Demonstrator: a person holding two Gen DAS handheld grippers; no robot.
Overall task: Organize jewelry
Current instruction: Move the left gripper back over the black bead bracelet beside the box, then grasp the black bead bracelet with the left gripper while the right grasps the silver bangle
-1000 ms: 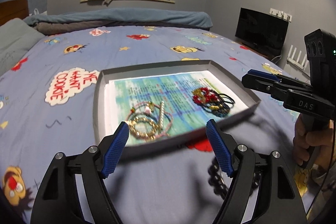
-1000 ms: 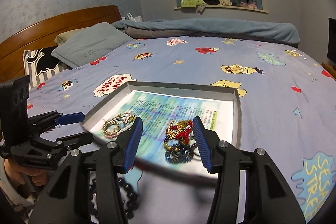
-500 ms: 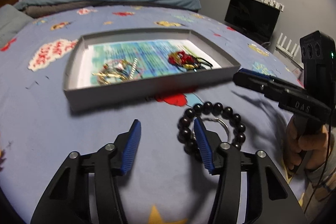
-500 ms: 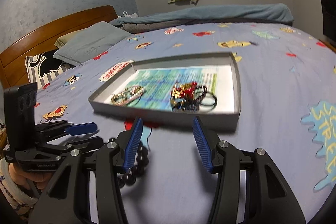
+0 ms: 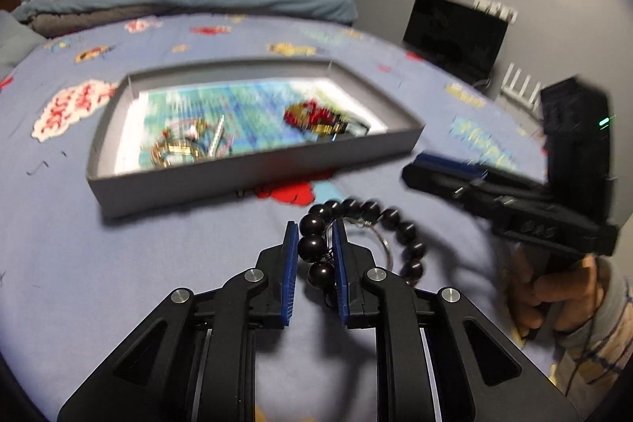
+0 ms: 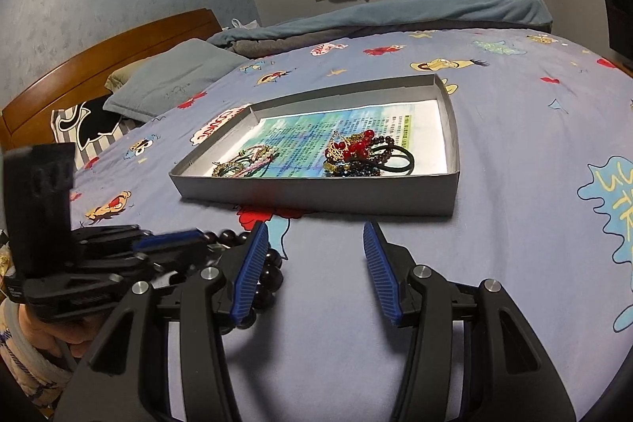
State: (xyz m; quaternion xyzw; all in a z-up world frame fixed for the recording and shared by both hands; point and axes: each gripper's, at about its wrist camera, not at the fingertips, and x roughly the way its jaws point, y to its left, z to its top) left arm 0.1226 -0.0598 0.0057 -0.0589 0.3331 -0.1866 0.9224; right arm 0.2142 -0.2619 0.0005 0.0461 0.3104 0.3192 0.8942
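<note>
The left hand-held gripper (image 5: 314, 250) is clamped on the black bead bracelet (image 5: 395, 224), which lies on the bed (image 5: 59, 263) just in front of the grey tray (image 5: 237, 180); the right hand-held gripper (image 6: 316, 263) hovers beside it, jaws wide and holding nothing; 2 jewelry piles sit in the tray.

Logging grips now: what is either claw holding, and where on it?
Left claw pinches the dark bead bracelet at its near-left beads; right claw holds nothing.

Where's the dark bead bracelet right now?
In the left wrist view, the dark bead bracelet lies on the bedsheet, pinched by the left gripper, just in front of the gray tray.
</note>
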